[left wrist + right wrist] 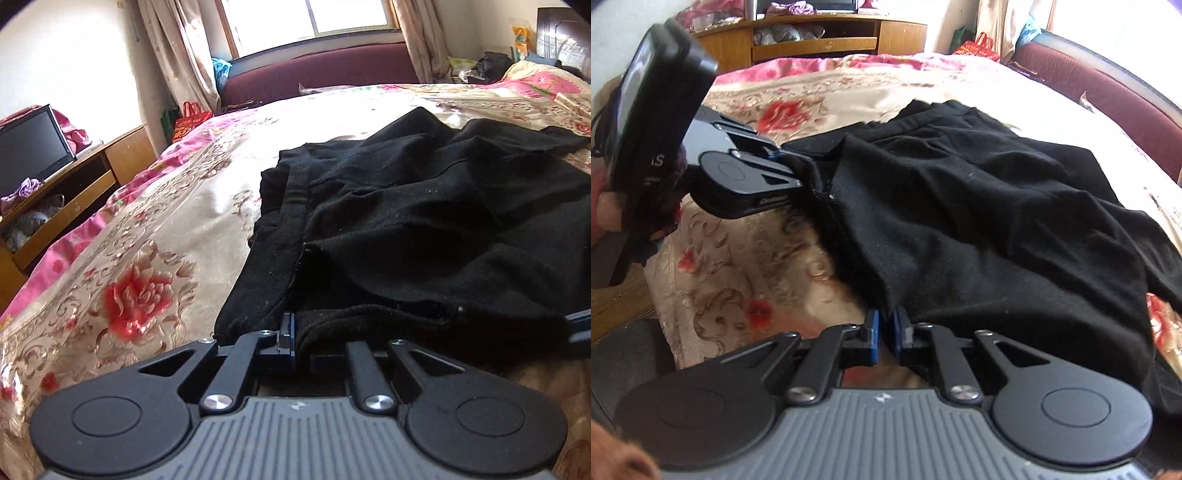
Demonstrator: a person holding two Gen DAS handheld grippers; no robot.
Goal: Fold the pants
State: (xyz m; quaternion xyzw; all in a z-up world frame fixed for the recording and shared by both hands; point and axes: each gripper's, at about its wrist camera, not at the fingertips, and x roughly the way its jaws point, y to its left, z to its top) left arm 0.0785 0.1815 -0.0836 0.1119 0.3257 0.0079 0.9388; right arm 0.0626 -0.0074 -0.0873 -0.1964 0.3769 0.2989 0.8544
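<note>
Black pants (424,221) lie rumpled on a floral bedspread (147,266). My left gripper (295,332) is shut on a near edge of the pants, with cloth draped over its right finger. In the right wrist view the pants (979,221) spread from the centre to the right. My right gripper (886,325) is shut on a lower edge of the cloth, between its blue pads (873,328). The left gripper (790,162) shows there at the upper left, clamped on the pants' far edge.
A wooden TV stand (85,177) with a dark screen (33,147) stands left of the bed. A maroon sofa (325,70) sits under the window beyond the bed. Clutter (487,66) lies at the bed's far right corner.
</note>
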